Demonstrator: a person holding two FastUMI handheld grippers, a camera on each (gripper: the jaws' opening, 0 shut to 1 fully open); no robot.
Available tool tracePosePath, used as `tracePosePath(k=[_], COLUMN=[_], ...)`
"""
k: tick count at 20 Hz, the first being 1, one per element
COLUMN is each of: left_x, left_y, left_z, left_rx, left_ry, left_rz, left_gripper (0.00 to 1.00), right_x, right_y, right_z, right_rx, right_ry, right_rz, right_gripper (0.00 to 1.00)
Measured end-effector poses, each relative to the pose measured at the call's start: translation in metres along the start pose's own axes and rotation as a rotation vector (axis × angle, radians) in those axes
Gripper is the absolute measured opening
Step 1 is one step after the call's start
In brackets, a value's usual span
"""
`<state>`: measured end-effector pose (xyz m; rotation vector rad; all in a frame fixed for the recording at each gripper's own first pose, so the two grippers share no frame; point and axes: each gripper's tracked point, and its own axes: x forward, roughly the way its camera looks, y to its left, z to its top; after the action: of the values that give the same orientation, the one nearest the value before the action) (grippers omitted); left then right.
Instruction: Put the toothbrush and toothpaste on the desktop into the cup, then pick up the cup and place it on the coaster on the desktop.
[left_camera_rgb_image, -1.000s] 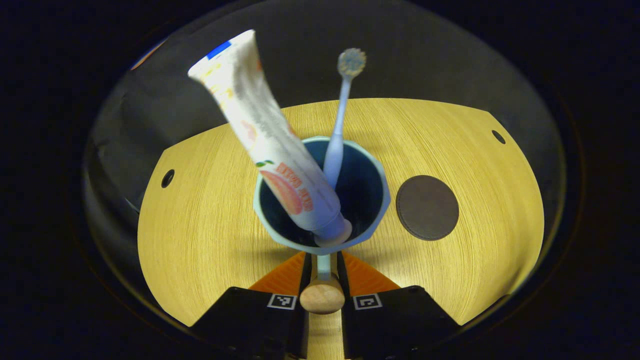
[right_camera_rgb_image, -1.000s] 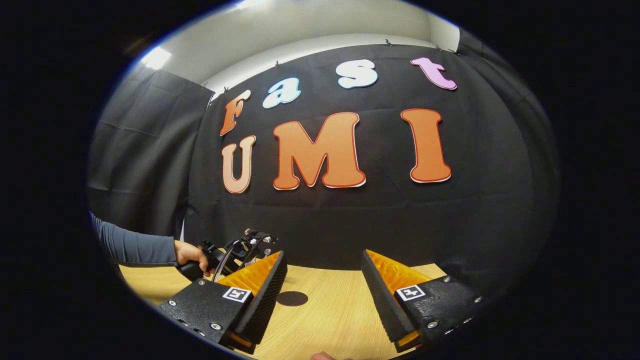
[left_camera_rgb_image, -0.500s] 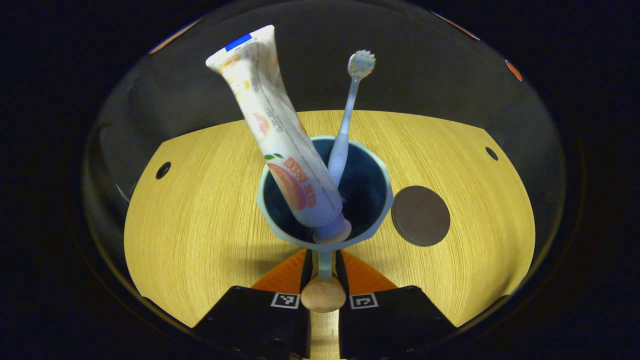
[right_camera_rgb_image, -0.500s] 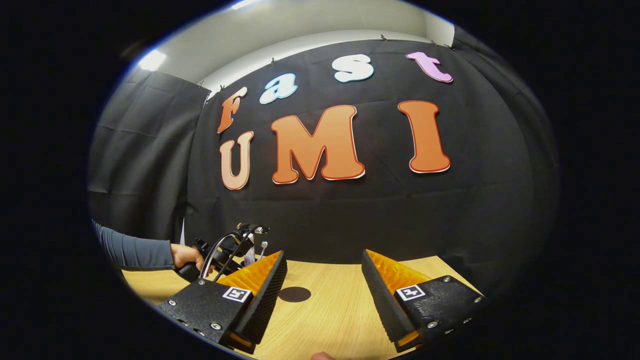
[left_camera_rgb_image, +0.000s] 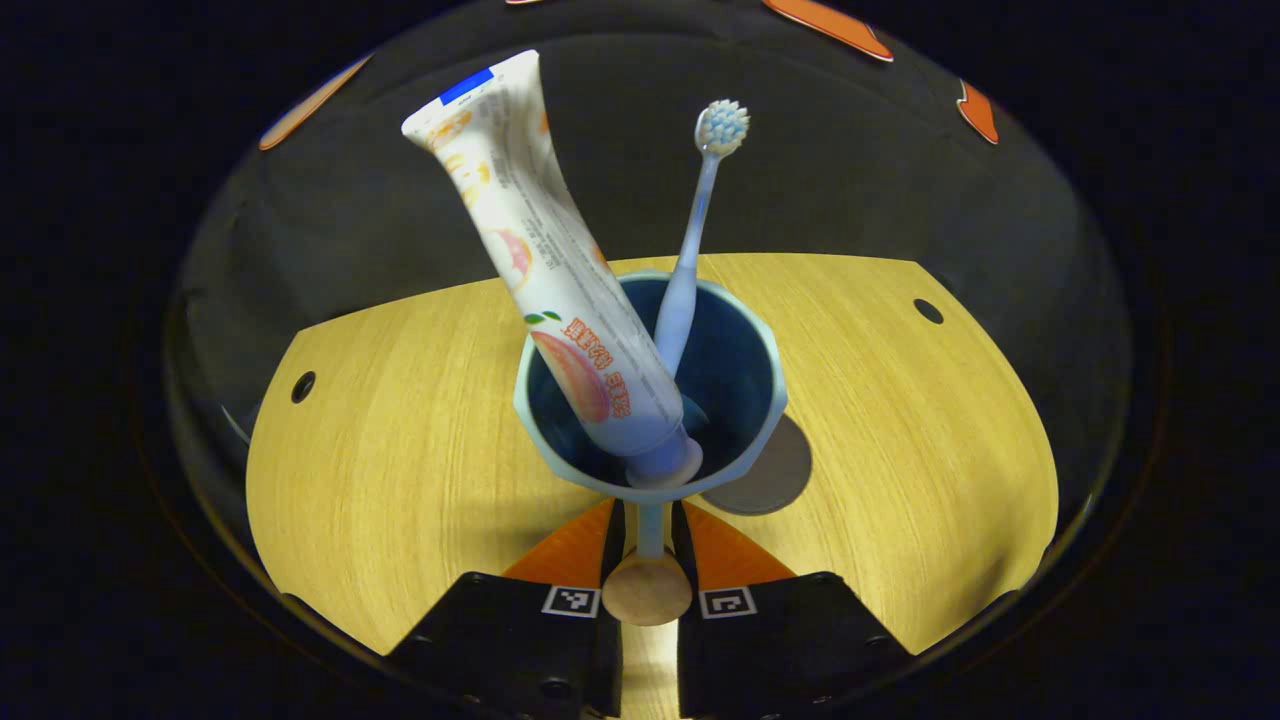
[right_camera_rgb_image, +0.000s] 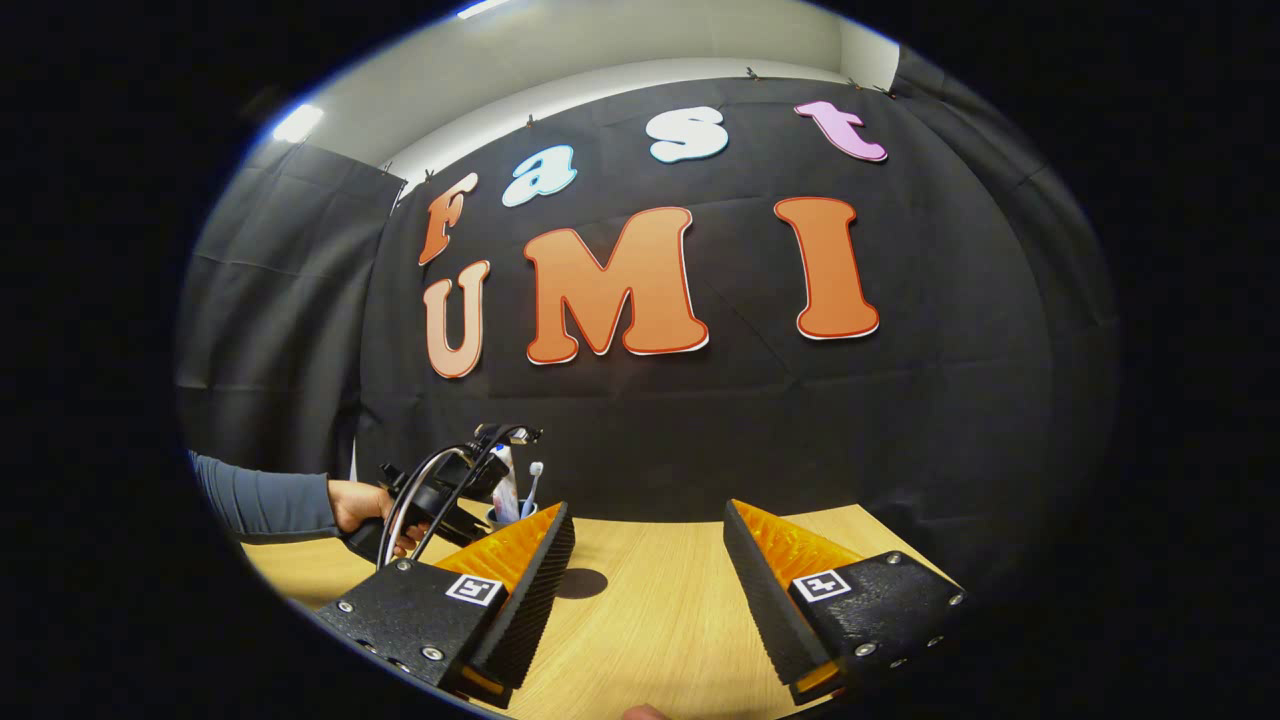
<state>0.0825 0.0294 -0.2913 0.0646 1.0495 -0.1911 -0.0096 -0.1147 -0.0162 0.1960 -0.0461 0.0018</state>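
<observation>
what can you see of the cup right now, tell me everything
The cup is pale blue-green outside with a dark blue inside and a faceted, flared rim. A thin handle ending in a round wooden knob sits between the fingers of the left gripper, which is shut on it. It is held upright above the desktop, partly covering the coaster. The toothpaste and toothbrush lean inside. In the right gripper view it is small.

left claw (left_camera_rgb_image: 648, 525): clamped, level | right claw (right_camera_rgb_image: 648, 590): spread wide, idle
</observation>
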Motion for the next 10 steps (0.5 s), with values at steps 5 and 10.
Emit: tracePosePath(k=[5,10], left_x=[-0.003,-0.004], left_y=[0.011,0.01], left_z=[-0.002,-0.001], left_rx=[0.066,0.083], left_ry=[0.029,0.056], left_rz=[-0.031,-0.039], left_gripper=[0.21,0.21], right_x=[-0.008,-0.009], right_y=[-0.013,-0.023], right_z=[-0.003,-0.009], right_rx=[-0.01,0.013], right_ry=[0.005,0.022], right_rz=[-0.025,-0.044], right_gripper=[0.9,0.9])
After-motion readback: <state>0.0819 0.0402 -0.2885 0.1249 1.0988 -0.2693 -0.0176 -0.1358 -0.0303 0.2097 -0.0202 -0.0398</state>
